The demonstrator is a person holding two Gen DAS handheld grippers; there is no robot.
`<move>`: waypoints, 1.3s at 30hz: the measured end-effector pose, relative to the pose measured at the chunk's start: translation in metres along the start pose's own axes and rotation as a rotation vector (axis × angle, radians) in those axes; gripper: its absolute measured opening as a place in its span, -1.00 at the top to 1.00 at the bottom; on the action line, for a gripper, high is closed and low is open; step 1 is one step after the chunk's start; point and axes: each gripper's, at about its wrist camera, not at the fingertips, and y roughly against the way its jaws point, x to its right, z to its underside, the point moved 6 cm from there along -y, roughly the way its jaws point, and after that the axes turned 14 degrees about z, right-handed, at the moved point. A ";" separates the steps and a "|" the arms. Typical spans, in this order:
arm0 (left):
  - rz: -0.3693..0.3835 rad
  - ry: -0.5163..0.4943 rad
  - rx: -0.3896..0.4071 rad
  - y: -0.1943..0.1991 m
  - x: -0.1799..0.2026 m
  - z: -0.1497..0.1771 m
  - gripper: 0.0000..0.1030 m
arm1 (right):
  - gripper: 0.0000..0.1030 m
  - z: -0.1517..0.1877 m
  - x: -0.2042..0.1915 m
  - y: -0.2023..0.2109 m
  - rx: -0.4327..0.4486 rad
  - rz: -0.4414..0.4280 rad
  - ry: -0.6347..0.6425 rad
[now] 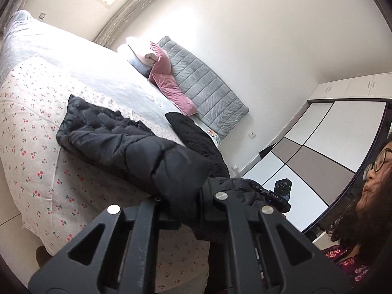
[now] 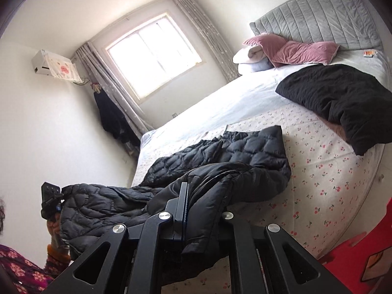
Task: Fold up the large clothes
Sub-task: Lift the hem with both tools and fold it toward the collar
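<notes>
A large black quilted down jacket lies partly on the bed, its near end lifted off the edge. It also shows in the right wrist view. My left gripper is shut on the jacket's near edge, the fabric bunched over the fingers. My right gripper is shut on another part of the jacket's near edge, one finger showing upright against the cloth. In the right wrist view the left gripper holds the jacket's other end at lower left, so the jacket hangs stretched between both.
The bed has a cherry-print sheet and a pale cover. A black fleece garment lies near the pink pillows and grey headboard. A window, a wardrobe, a red object and the person are nearby.
</notes>
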 end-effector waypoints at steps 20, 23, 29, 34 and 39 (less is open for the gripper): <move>-0.378 0.150 0.014 -0.151 -0.208 -0.151 0.78 | 0.78 -0.119 0.044 -0.211 -0.005 0.155 -0.222; -0.450 0.182 -0.028 -0.182 -0.258 -0.155 0.77 | 0.71 -0.117 0.065 -0.259 -0.066 0.184 -0.245; -0.528 0.254 -0.062 -0.223 -0.333 -0.145 0.52 | 0.48 -0.109 0.111 -0.317 -0.130 0.162 -0.351; -0.557 0.266 -0.020 -0.224 -0.338 -0.144 -0.29 | 0.02 -0.106 0.134 -0.318 -0.126 0.053 -0.488; -0.562 0.152 -0.048 -0.221 -0.308 -0.149 -0.42 | -0.08 -0.113 0.144 -0.285 -0.063 0.076 -0.473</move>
